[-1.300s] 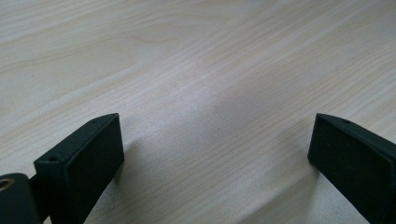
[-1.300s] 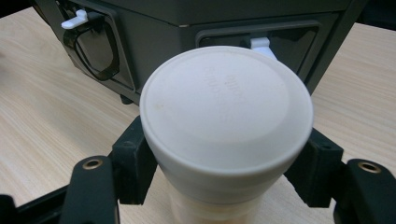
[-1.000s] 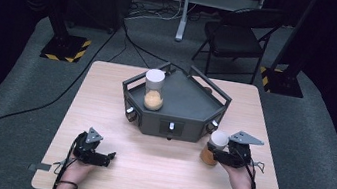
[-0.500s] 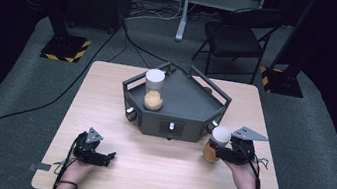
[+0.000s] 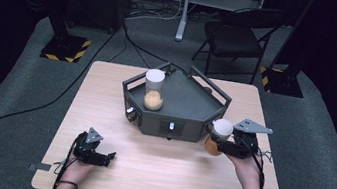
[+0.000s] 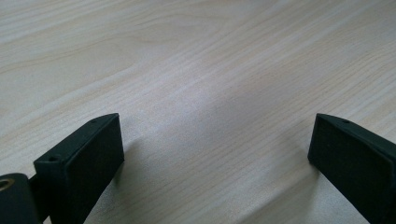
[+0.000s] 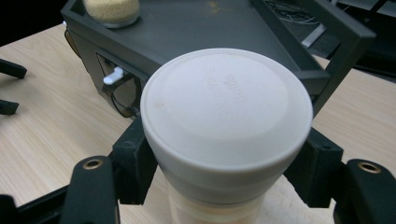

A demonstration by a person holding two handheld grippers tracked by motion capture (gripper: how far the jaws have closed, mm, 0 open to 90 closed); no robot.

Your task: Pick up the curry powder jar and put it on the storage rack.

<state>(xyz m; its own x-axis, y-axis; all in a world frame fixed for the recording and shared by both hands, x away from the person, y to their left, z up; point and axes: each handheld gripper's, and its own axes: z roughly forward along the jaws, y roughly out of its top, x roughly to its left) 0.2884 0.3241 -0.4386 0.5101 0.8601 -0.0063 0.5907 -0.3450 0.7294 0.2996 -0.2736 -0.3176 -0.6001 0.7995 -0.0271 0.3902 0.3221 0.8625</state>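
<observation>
My right gripper (image 5: 217,143) is shut on a clear jar with a white lid (image 5: 220,135) and orange grains inside, held upright above the table just right of the dark tray's front corner. In the right gripper view the white lid (image 7: 227,108) sits between both black jaws, whose pads press on the jar below the lid. A second jar (image 5: 154,90) of the same kind stands on the left part of the dark tray (image 5: 190,103). My left gripper (image 5: 107,158) rests low on the table at the front left, open, with bare wood between its fingers (image 6: 84,158).
The dark angular tray has raised rails (image 5: 222,95), a white switch (image 5: 171,125) on its front face and a knob (image 5: 130,114) at the left corner. The wooden table (image 5: 164,175) ends close behind both hands. A folding chair (image 5: 236,34) stands beyond the table.
My right gripper has lifted the jar a little higher off the table. The left gripper has stayed where it was.
</observation>
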